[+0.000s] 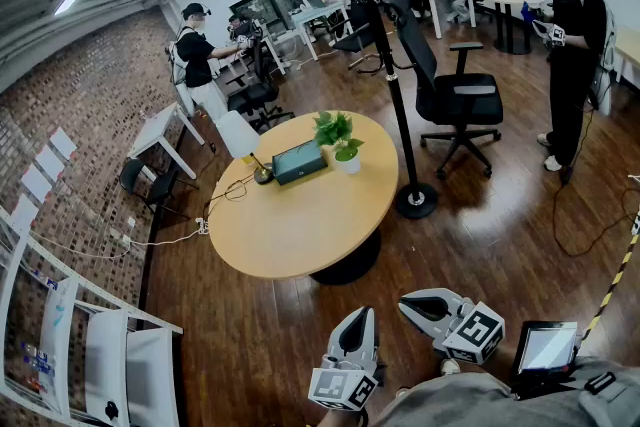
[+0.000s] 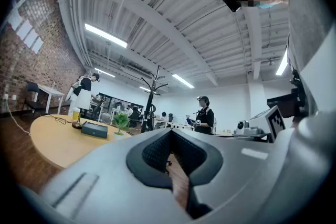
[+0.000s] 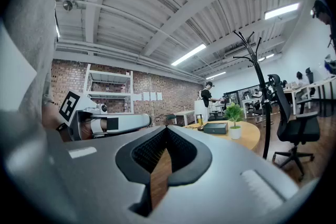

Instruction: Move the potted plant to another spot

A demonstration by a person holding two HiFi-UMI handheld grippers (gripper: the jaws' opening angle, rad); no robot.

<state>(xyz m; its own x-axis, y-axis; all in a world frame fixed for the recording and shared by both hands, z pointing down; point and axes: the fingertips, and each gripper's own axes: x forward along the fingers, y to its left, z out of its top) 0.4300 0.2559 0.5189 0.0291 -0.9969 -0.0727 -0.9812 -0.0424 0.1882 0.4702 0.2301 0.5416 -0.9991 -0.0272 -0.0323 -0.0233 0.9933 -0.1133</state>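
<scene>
The potted plant (image 1: 341,142), green leaves in a small white pot, stands on the far right part of a round wooden table (image 1: 290,225), beside a dark flat box (image 1: 298,161). Both grippers hang low in the head view, well short of the table and over the wooden floor. My left gripper (image 1: 358,317) is shut with nothing in it, and so is my right gripper (image 1: 416,304). In the left gripper view the plant (image 2: 121,121) shows small and far beyond the closed left gripper (image 2: 170,137). In the right gripper view the plant (image 3: 233,119) is also distant, past the closed right gripper (image 3: 166,135).
A black coat rack (image 1: 385,65) rises just right of the table, with a black office chair (image 1: 455,100) behind it. One person (image 1: 572,45) stands at the far right, another (image 1: 200,55) at the far left. A white shelf (image 1: 90,355) fills the lower left.
</scene>
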